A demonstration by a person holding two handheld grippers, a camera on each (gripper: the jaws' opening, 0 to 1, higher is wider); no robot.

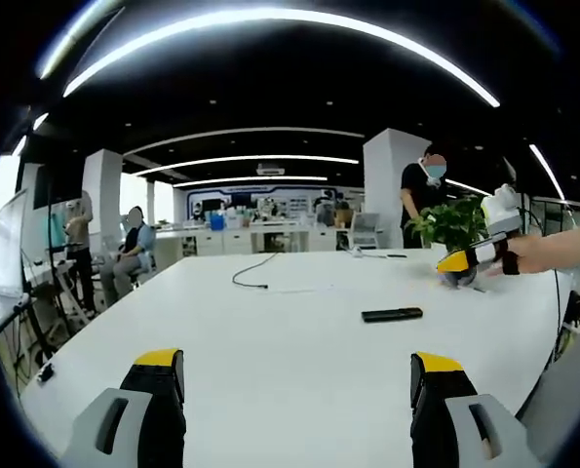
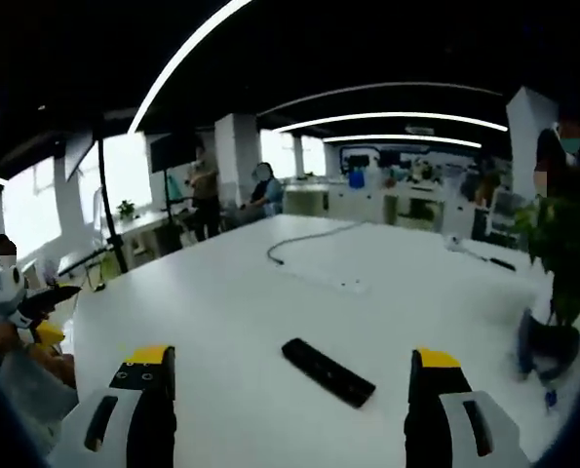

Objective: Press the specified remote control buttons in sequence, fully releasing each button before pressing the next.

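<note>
Two claws are mine, one in each hand, and both hang above the broad white table (image 1: 270, 331) with their jaws spread wide and nothing between them. My left gripper (image 1: 297, 390) shows yellow-tipped black fingers (image 1: 159, 385) rising from the bottom of the left gripper view; my right gripper (image 2: 288, 390) looks the same in the right gripper view, fingers (image 2: 149, 385) well apart from one another.

The slim black rectangular remote control (image 1: 392, 314) lies flat on the table, touched by neither claw. In the left gripper view it sits beyond my jaws and a little to the right, well apart from them. In the right gripper view the remote (image 2: 328, 371) lies at a slant between my two fingers and just ahead of them, near but not touching.

Past the remote, in the left gripper view, my right claw (image 1: 470, 259) comes in from the right, held in my hand (image 1: 553, 252), close by a leafy green potted plant (image 1: 455, 222) on the table's far right side. A thin dark cable (image 1: 252, 271) trails across the table beyond the remote. Behind the table, people stand and sit among white desks, and long white light strips (image 1: 270, 19) curve across the dark ceiling.
</note>
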